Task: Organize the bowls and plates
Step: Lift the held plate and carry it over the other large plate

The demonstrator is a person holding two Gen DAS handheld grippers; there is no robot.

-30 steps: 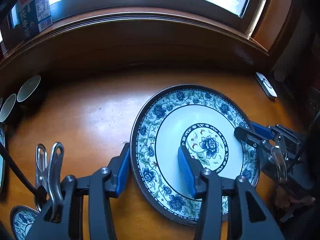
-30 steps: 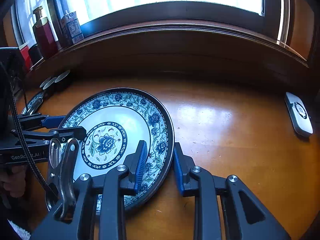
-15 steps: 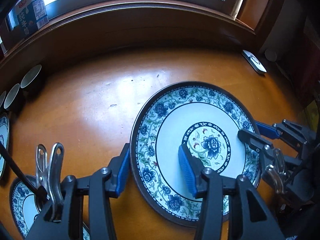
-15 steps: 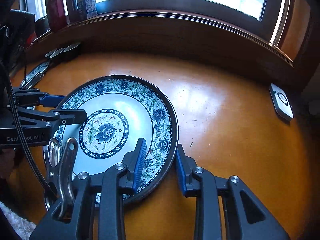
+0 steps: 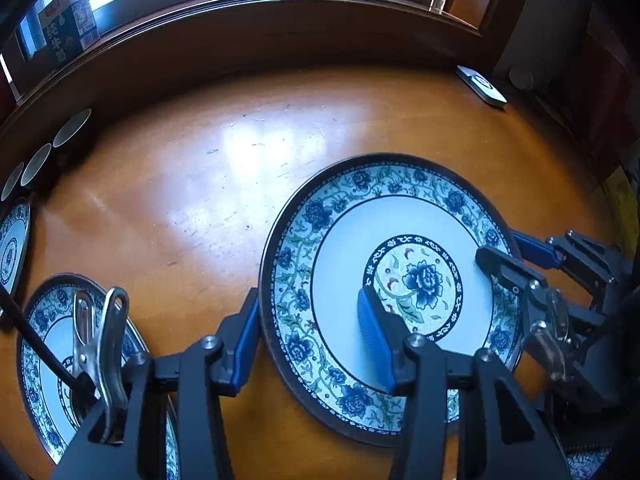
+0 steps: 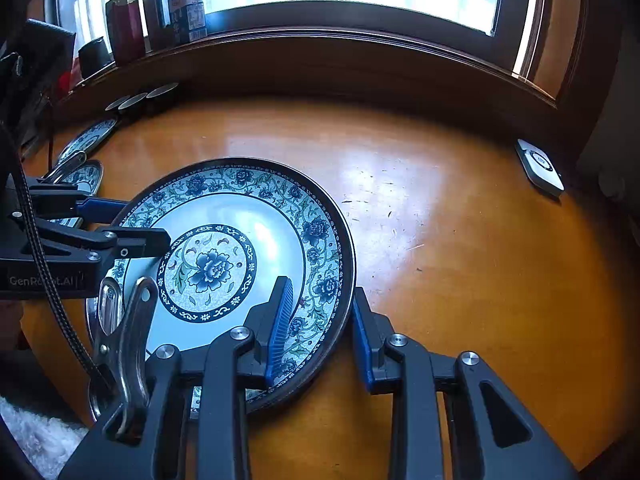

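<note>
While both tongs straddle opposite rims of the large floral plate, left gripper and right gripper gaping, unclamped, it could slide or tip onto the wooden table if lifted unevenly.

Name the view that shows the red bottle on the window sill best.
The right wrist view: the red bottle stands in full at upper left on the sill, beside a carton. The left wrist view does not show the bottle; only the carton appears on the sill there.
</note>
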